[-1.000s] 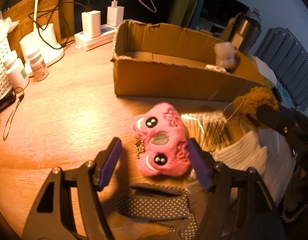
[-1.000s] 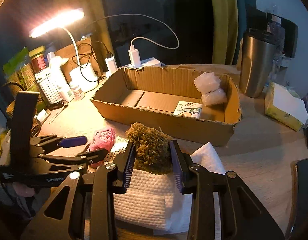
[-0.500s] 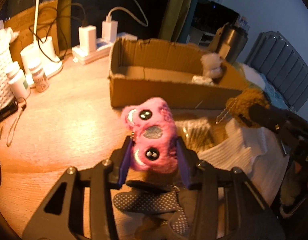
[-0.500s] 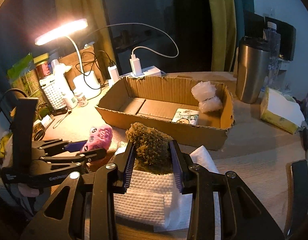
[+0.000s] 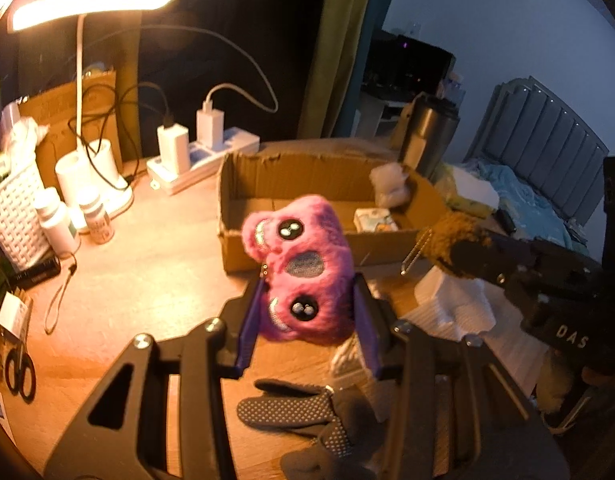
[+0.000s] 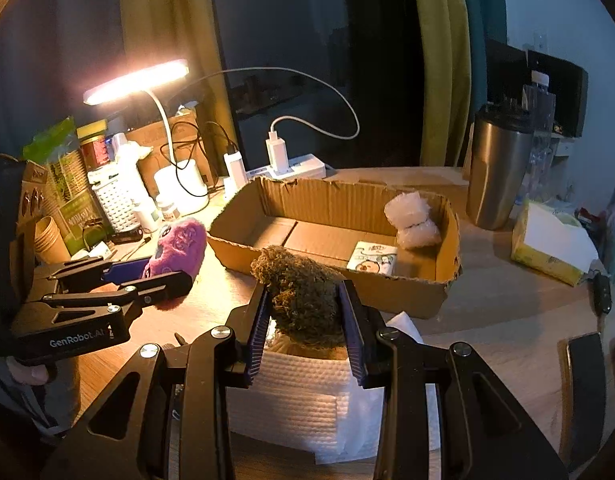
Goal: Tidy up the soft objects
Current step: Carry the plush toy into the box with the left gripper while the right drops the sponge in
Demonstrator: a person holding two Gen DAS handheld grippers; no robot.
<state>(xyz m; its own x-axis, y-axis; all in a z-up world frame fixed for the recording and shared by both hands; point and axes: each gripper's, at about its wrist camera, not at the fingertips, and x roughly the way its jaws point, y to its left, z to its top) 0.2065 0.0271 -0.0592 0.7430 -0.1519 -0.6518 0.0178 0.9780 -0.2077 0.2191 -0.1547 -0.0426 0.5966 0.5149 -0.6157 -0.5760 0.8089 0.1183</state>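
In your left wrist view, your left gripper (image 5: pixel 307 320) clamps the pink plush toy (image 5: pixel 303 268), held above the desk in front of the cardboard box (image 5: pixel 243 248). In your right wrist view, your right gripper (image 6: pixel 305 326) squeezes the brown fuzzy toy (image 6: pixel 301 292) over the white paper towel (image 6: pixel 303 400), just before the box.
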